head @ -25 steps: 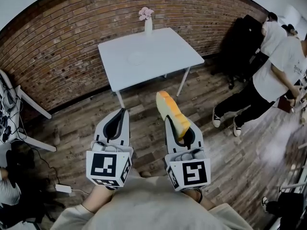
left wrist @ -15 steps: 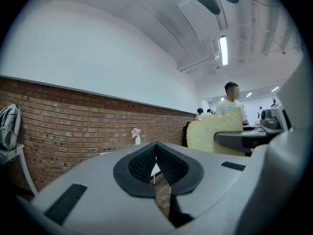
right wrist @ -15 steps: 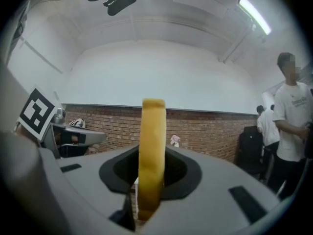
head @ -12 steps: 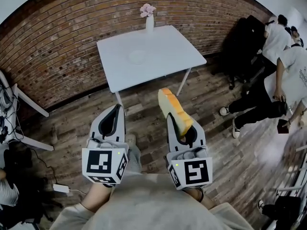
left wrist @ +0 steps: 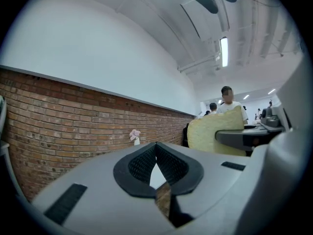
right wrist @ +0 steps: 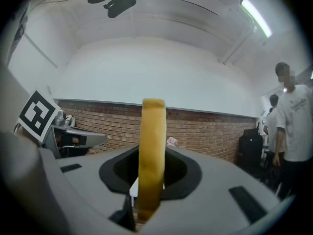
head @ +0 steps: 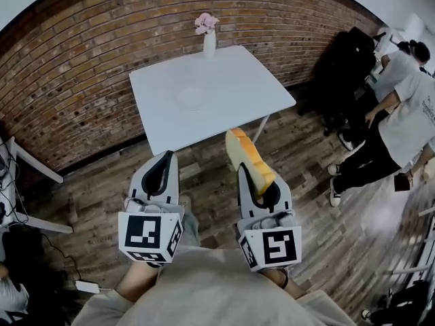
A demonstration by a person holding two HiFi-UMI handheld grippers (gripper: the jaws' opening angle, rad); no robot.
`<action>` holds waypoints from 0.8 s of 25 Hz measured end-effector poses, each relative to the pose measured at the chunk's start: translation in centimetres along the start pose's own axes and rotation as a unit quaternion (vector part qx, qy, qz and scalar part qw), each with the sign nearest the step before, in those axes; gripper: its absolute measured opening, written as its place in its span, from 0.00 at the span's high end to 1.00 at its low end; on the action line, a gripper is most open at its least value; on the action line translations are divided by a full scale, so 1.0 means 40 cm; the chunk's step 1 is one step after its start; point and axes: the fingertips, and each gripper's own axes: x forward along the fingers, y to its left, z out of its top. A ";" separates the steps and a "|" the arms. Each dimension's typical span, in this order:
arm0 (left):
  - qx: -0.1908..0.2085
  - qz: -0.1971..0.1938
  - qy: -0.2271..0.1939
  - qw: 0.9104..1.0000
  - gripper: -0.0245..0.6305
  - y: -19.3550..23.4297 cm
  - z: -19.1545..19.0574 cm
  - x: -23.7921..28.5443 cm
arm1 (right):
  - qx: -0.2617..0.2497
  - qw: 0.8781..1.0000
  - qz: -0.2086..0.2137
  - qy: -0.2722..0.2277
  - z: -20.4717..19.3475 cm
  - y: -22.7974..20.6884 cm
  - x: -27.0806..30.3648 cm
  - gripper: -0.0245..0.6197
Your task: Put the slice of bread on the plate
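— What have you got in your hands?
— My left tongs [left wrist: 156, 147] are pinched together with nothing in them. My right tongs [head: 246, 176] are clamped narrow on the slice of bread [head: 248, 156]. It stands on edge between the jaws and sticks out past their tips.
— Where is the bread, then?
— In the air over the wooden floor [head: 102, 182], with both tongs side by side and level in front of me. From above, its far end comes just up to the near edge of the white table [head: 238, 90].
— And the plate?
— The plate [head: 192, 98] lies near the table's middle, well apart from the bread. Past it a vase [head: 209, 41] of pink flowers stands at the far edge, by the brick wall [head: 81, 53]. People [head: 408, 114] stand off to my right.
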 end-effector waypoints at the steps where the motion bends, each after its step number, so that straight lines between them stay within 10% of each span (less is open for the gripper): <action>1: 0.001 -0.002 0.001 1.000 0.95 0.020 0.001 0.033 | 0.001 1.000 -0.002 -0.001 -0.001 -0.005 0.036 0.82; 20: -0.011 -0.046 0.030 0.998 0.95 0.324 0.033 0.608 | 0.022 0.998 -0.044 0.048 -0.048 -0.140 0.658 0.82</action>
